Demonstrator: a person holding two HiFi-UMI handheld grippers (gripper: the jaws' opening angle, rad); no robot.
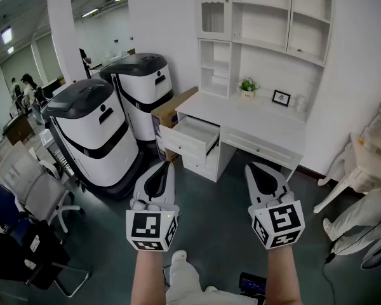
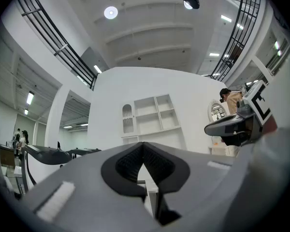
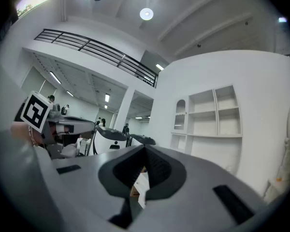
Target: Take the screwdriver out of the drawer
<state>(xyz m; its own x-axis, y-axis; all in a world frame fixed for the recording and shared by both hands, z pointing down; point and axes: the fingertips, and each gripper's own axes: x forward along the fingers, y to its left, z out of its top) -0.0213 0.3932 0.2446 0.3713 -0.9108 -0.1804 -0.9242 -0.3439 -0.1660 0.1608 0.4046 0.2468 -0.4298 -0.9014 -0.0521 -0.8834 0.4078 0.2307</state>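
Note:
The white desk stands across the floor, some way ahead of me. Its upper left drawer is pulled open, and I cannot see the inside, so no screwdriver shows in any view. I hold both grippers side by side, pointing roughly level toward the desk and well short of it. The left gripper has its jaws together with nothing between them. The right gripper is likewise shut and empty. Each gripper shows at the edge of the other's view.
Two tall white-and-black machines stand left of the desk, with a cardboard box between them and the drawer. White shelves rise above the desk. A white plastic chair is at right, office chairs at left.

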